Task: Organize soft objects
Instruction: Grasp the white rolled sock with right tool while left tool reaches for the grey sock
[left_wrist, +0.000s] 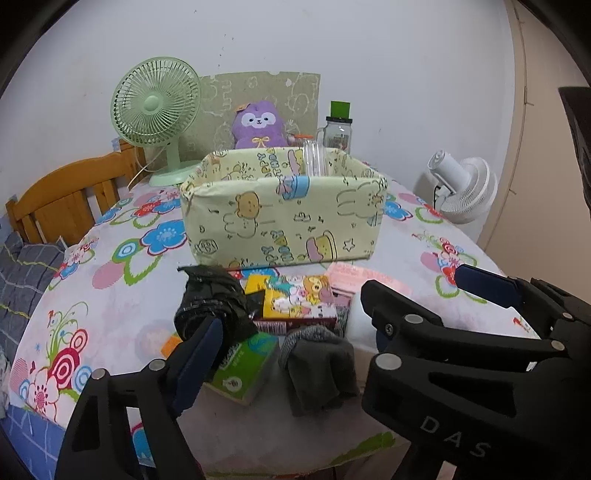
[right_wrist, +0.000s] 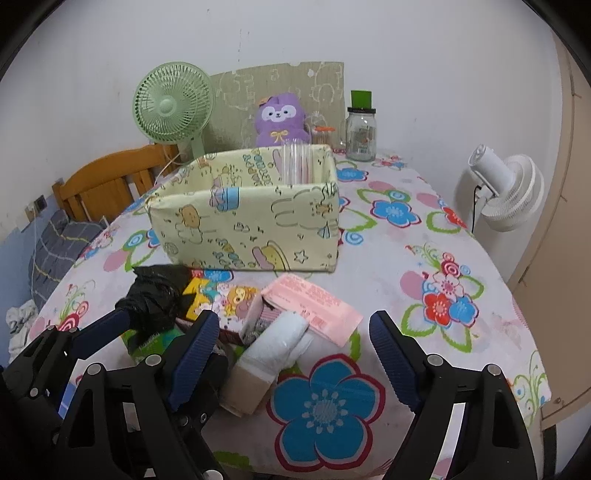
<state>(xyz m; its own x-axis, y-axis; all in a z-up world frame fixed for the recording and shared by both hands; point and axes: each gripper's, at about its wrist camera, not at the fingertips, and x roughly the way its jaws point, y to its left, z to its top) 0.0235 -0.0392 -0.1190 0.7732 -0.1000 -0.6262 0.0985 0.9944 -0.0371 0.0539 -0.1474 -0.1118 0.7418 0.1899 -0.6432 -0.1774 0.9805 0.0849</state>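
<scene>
A pale yellow cartoon-print fabric box (left_wrist: 284, 218) (right_wrist: 251, 221) stands open on the flowered table. In front of it lies a pile: a black crumpled bag (left_wrist: 210, 295) (right_wrist: 155, 299), a grey sock (left_wrist: 314, 362), a green tissue pack (left_wrist: 240, 369), a cartoon packet (left_wrist: 295, 295) (right_wrist: 229, 295), a pink packet (right_wrist: 314, 306) and a white rolled cloth (right_wrist: 280, 343). My left gripper (left_wrist: 295, 332) is open over the pile, its left pad touching the black bag. My right gripper (right_wrist: 295, 347) is open around the white cloth. The other gripper's fingers (left_wrist: 487, 284) (right_wrist: 107, 325) show in each view.
A green fan (left_wrist: 155, 110) (right_wrist: 173, 103), a purple plush (left_wrist: 258, 125) (right_wrist: 280, 118) and a glass jar (left_wrist: 338, 129) (right_wrist: 361, 133) stand behind the box. A clear cup (left_wrist: 316, 158) stands inside it. A white fan (right_wrist: 509, 192) is at the right, a wooden chair (left_wrist: 66, 192) at the left.
</scene>
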